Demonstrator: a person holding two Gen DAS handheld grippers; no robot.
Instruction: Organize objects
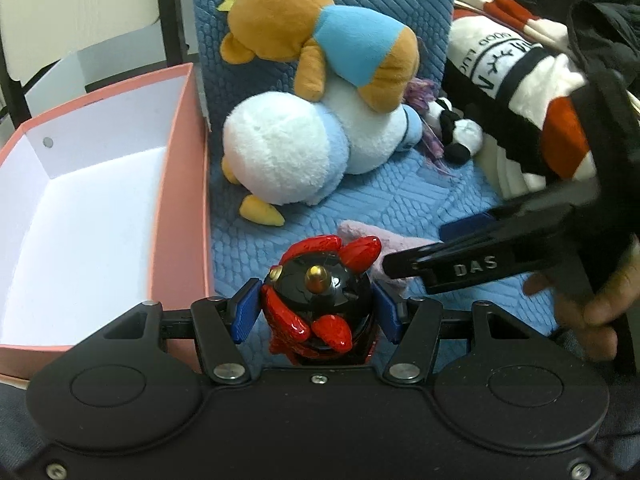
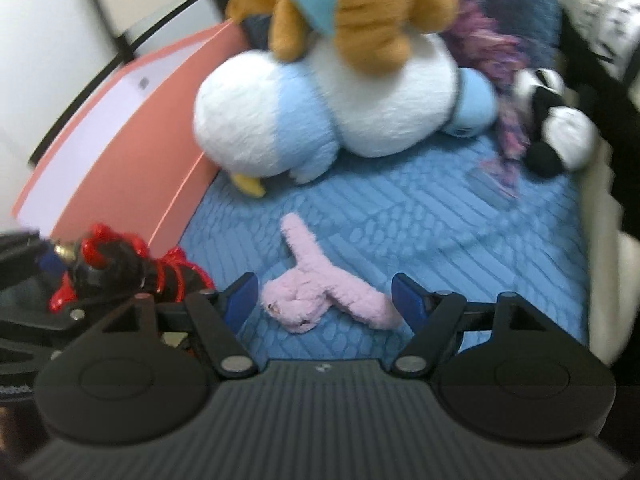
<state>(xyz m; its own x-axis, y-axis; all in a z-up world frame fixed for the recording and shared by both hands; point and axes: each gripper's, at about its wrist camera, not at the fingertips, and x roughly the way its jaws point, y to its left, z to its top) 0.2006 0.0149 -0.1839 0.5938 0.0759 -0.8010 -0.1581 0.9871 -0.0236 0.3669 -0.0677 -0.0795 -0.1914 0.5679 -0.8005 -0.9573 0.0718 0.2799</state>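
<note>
Left gripper (image 1: 316, 310) clamps figurine (image 1: 320, 296); blurry right view shows pink plush (image 2: 320, 292).

The left gripper (image 1: 316, 312) has its blue-padded jaws closed on a glossy black-and-red figurine with a brass knob (image 1: 320, 296). Just to its left sits an open pink cardboard box with a white interior (image 1: 176, 184). Ahead, on the blue quilted cushion (image 1: 380, 200), a brown plush bear in a light-blue shirt (image 1: 320, 36) lies atop a white-and-blue plush penguin (image 1: 304, 148). The right gripper (image 1: 404, 266) reaches in from the right over a pale pink fuzzy toy (image 1: 368, 234).
</note>
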